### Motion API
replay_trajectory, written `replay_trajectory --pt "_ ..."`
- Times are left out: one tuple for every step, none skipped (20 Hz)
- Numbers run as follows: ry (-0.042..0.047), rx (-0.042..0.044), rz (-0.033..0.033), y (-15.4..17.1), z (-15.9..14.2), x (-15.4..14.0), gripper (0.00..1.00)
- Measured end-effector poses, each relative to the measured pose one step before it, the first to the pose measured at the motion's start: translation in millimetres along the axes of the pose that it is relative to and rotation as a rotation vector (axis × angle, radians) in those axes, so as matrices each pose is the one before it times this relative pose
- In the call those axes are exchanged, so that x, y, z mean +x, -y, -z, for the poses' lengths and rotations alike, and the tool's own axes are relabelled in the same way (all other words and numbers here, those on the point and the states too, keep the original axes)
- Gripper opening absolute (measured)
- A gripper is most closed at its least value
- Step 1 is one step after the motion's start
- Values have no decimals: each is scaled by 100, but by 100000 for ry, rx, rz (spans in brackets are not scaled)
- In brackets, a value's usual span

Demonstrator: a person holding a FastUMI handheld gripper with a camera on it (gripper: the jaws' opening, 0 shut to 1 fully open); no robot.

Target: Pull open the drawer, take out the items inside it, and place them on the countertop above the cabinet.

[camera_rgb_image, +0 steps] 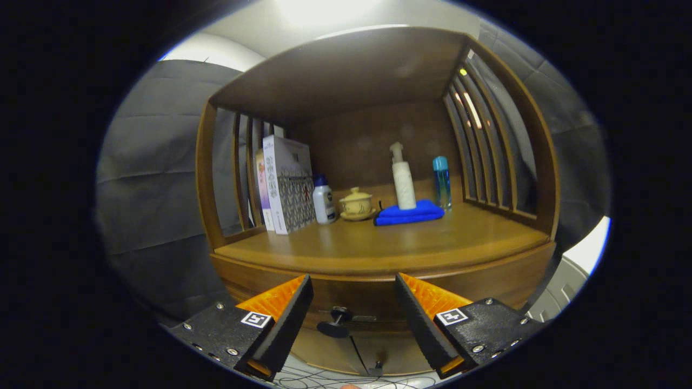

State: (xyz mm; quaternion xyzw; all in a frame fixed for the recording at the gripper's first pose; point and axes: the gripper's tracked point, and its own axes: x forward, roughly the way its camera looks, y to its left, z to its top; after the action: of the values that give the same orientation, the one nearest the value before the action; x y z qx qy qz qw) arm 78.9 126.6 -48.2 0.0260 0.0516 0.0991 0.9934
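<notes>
Drawer (pixel 373 302) shut; its knob (pixel 336 321) sits ahead between the gripper (pixel 354 289) fingers, wide open, holding nothing. Risk: off-centre closing slips off the small knob.

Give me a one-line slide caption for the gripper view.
Open gripper lined up on the shut drawer's knob, below a countertop holding bottles, books and a blue cloth.

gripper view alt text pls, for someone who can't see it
The hand-held gripper hangs open before a shut drawer, its knob between the fingers. On the countertop above: boxes, bottles, a lidded cup, a blue cloth.
</notes>
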Motion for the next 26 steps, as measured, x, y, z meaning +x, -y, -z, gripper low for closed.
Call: replay_trajectory --pt "-3119 1310 718 -199 1091 692 95" --pt "-1918 1134 -1385 -637 808 253 95" --pt "-1716 -536 103 -309 768 306 92" --pt "-1322 -1649 1307 55 916 64 92" --pt "-647 -1017 1023 45 473 54 92" --pt "-571 -56 977 -146 403 286 91" --pt "-1019 897 1193 75 427 297 90" --pt "-1025 1559 1431 162 584 92 89" --pt "-1472 1890 1910 258 446 170 88" --pt "-1633 2214 1160 263 649 2 85" --pt "-1388 3105 -815 -228 295 24 83" --pt "-794 2532 -633 -317 295 -19 77" --pt "160 1027 -426 -266 40 66 74" --pt "494 -364 -197 -222 -164 -58 67" --pt "441 -1475 434 -311 -74 -37 60" --pt "914 -2151 1307 42 85 83 54" --pt "483 -1283 1124 87 -73 -74 48" --pt "499 -203 876 -58 101 -14 41" --pt "-79 -92 874 -13 129 -82 39" --pt "206 -1526 745 -42 16 -347 35" --pt "257 -1619 456 -3 81 -528 34" --pt "218 -623 158 -108 279 -695 34" --pt "271 -179 -182 -133 133 -562 34" --pt "75 -328 -188 -114 131 -541 34" --pt "39 -521 -309 -80 81 -590 34" --pt "171 -848 -249 -82 265 -541 34"
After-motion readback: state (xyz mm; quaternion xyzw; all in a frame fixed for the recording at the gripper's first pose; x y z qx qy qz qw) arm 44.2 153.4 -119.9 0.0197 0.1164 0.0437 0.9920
